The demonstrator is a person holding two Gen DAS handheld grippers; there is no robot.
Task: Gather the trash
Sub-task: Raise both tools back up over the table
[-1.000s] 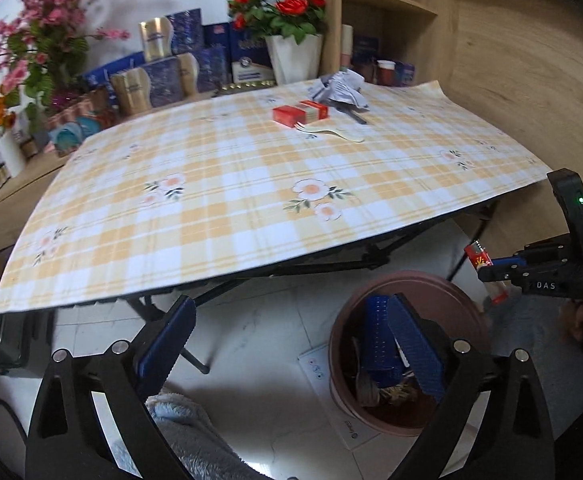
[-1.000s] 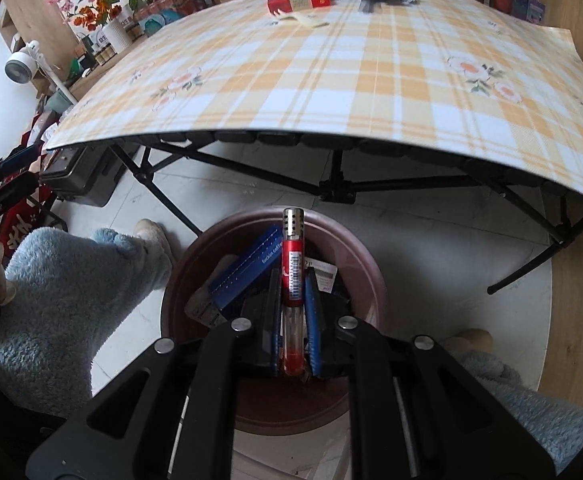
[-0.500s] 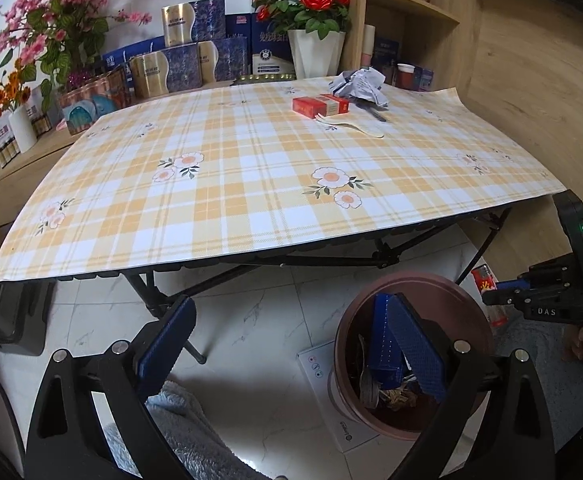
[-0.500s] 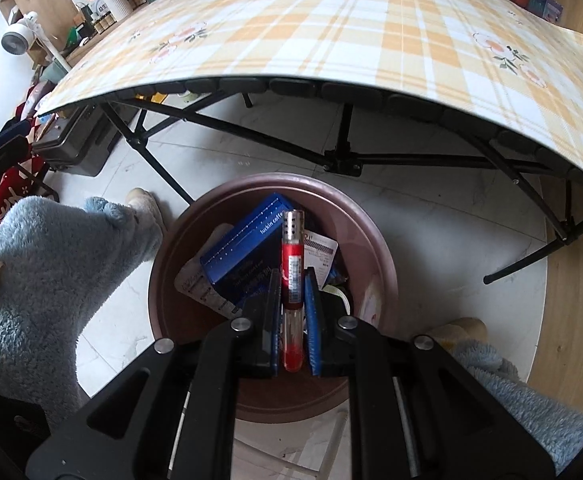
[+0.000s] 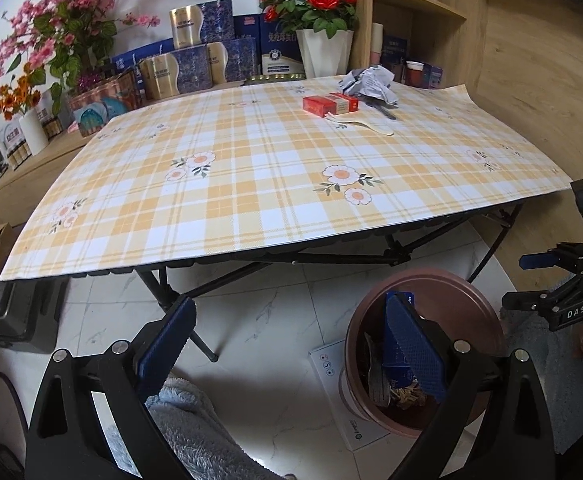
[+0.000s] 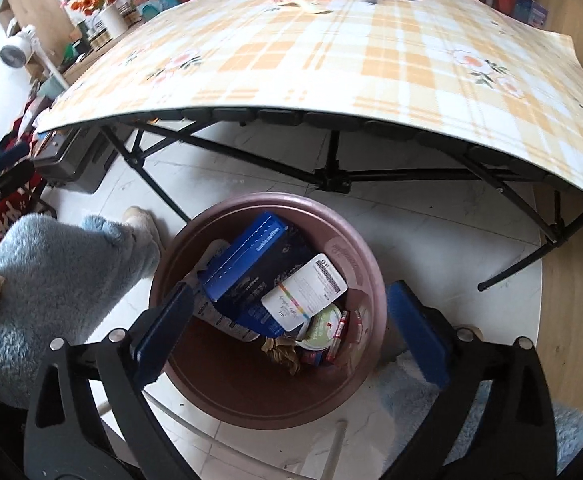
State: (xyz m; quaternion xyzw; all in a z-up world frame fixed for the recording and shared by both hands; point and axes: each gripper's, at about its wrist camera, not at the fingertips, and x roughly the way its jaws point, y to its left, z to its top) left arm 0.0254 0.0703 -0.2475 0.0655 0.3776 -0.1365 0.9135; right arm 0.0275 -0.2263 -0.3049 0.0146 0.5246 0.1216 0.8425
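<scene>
A brown round bin (image 6: 355, 240) stands on the floor by the table and holds a blue box (image 6: 247, 252), a white packet and a red lighter (image 6: 337, 334). My right gripper (image 6: 287, 328) is open and empty just above the bin; it also shows in the left wrist view (image 5: 531, 280). My left gripper (image 5: 287, 344) is open and empty, low beside the bin (image 5: 471, 304). On the table's far side lie a red box (image 5: 331, 104), crumpled paper (image 5: 369, 84) and a pale spoon (image 5: 367, 124).
The folding table with a plaid cloth (image 5: 275, 184) overhangs the bin. Flower vases and boxes (image 5: 195, 64) line the back; a wooden shelf (image 5: 419, 20) stands at the right. Fuzzy blue legs (image 6: 55, 288) are left of the bin. Table legs (image 6: 331, 172) cross underneath.
My right gripper opened and the red lighter dropped from it into the bin. The left gripper rose slightly, bringing more of the table into view.
</scene>
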